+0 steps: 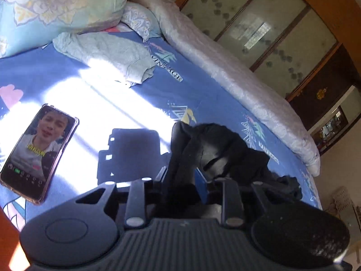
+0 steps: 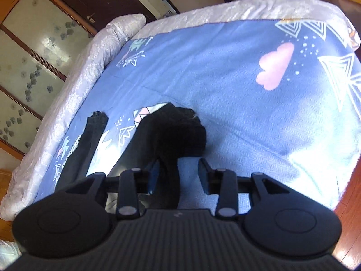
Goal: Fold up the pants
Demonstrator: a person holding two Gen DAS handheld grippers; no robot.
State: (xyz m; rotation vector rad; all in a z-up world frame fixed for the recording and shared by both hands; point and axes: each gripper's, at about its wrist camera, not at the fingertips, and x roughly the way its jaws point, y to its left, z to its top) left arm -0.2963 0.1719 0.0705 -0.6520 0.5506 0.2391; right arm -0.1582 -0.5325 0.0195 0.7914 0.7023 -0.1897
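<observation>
The black pants (image 1: 214, 149) lie bunched on the blue patterned bed sheet (image 1: 203, 94). My left gripper (image 1: 180, 178) is shut on a fold of the black pants, which rises between its fingers. In the right wrist view the pants (image 2: 176, 131) are heaped in front of my right gripper (image 2: 178, 169), with one leg (image 2: 85, 144) stretched out to the left. The right jaws stand apart; a strip of black cloth hangs between them against the left finger (image 2: 154, 176), with a gap to the right finger (image 2: 206, 174).
A phone (image 1: 38, 153) with a lit screen lies on the sheet at the left. A pale crumpled garment (image 1: 108, 54) and pillows (image 1: 56, 6) sit at the far end. A rolled white quilt (image 1: 225, 72) borders the bed; a wardrobe (image 1: 282, 33) stands beyond.
</observation>
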